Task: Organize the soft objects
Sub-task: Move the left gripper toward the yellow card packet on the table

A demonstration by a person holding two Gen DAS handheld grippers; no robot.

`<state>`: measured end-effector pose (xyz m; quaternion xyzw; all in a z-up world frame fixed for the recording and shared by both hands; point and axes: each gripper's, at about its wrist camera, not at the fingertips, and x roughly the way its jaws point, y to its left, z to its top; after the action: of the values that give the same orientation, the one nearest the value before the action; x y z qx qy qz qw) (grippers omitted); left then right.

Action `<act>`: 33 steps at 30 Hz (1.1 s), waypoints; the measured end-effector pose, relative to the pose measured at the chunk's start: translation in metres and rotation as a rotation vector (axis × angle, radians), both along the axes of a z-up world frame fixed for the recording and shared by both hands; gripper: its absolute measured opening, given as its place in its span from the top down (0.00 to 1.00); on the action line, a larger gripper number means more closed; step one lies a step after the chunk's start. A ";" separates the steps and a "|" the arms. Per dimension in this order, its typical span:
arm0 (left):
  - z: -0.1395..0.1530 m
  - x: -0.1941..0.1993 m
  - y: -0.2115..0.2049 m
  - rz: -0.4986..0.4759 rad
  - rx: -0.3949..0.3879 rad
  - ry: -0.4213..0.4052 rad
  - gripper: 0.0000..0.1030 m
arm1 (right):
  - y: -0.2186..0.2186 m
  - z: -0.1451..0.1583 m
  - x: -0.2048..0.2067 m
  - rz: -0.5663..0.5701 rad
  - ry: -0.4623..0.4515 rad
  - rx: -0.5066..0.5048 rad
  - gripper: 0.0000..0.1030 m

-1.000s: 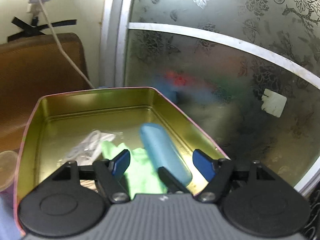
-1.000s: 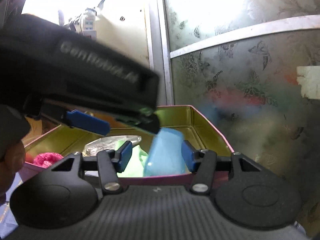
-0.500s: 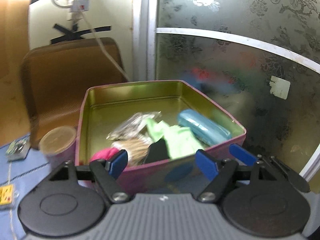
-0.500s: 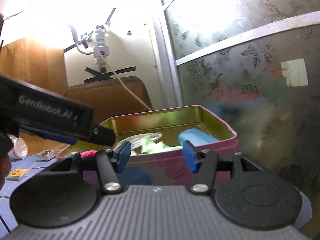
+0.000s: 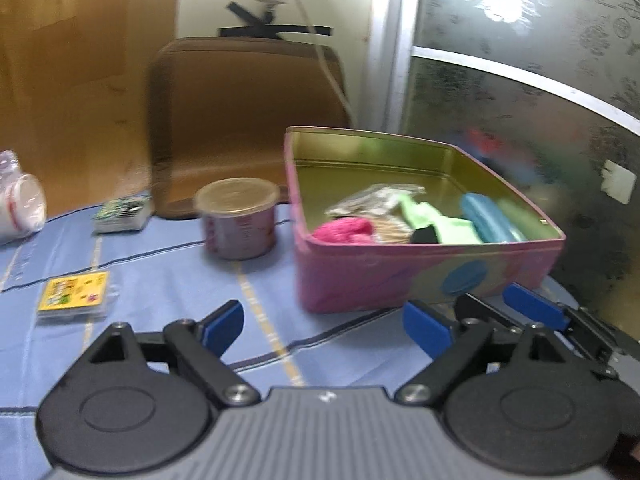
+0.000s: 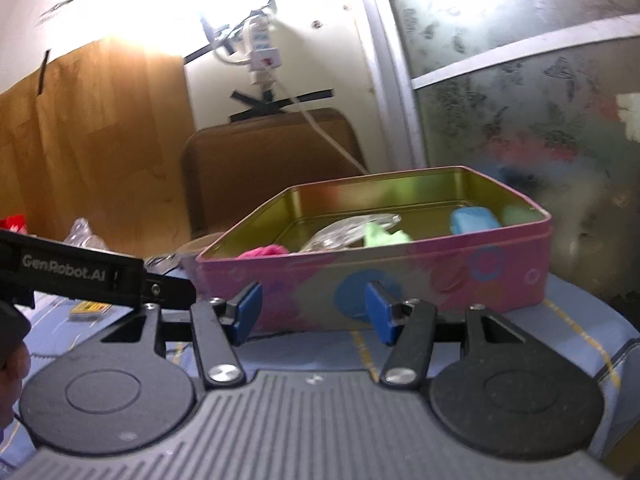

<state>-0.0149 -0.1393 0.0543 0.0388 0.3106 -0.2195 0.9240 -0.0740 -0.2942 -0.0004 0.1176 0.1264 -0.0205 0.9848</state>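
A pink tin box [image 5: 420,276] [image 6: 400,276] with a gold inside stands on the blue cloth. Inside lie a blue soft roll [image 5: 486,220] [image 6: 474,220], a light green cloth [image 5: 434,220] [image 6: 384,236], a pink woolly ball [image 5: 344,230] [image 6: 264,251] and a clear plastic packet [image 5: 372,200] [image 6: 344,232]. My left gripper [image 5: 323,326] hangs in front of the box over the cloth, its jaws opening, nothing between them. My right gripper [image 6: 313,317] is open and empty just before the box's front wall. The right gripper's fingers [image 5: 532,312] show at the lower right of the left wrist view.
A round tin with a clear lid [image 5: 238,220] stands left of the box. A yellow card pack [image 5: 74,296], a small green pack [image 5: 122,212] and a plastic jar [image 5: 20,208] lie further left. A brown chair back [image 5: 244,120] and a patterned glass door [image 5: 540,80] stand behind.
Both grippers have drawn back out of the box to its front. The blue roll, earlier between the fingers, lies in the box. The left jaws stand wider apart.
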 end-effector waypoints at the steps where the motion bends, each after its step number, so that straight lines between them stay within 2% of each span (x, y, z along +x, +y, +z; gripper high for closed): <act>1: -0.001 0.000 0.005 0.014 0.003 -0.002 0.12 | 0.004 0.000 0.001 0.012 0.005 -0.006 0.42; 9: -0.009 0.003 0.047 0.114 0.028 -0.016 0.12 | 0.030 0.001 0.005 0.076 0.039 -0.024 0.42; 20: -0.024 0.016 0.108 0.248 0.007 0.005 0.12 | 0.070 -0.001 0.018 0.179 0.083 -0.088 0.42; 27: -0.030 0.023 0.154 0.327 -0.036 0.014 0.12 | 0.108 0.003 0.035 0.276 0.085 -0.155 0.42; 31: -0.032 0.029 0.193 0.417 -0.087 0.006 0.12 | 0.131 0.003 0.056 0.360 0.115 -0.177 0.42; 33: -0.035 0.031 0.209 0.483 -0.077 -0.015 0.12 | 0.143 0.004 0.070 0.406 0.138 -0.178 0.41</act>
<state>0.0163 0.0696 0.0190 -0.0701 0.2954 -0.0035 0.9528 -0.0044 -0.1509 0.0035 0.0006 0.2123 0.1587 0.9642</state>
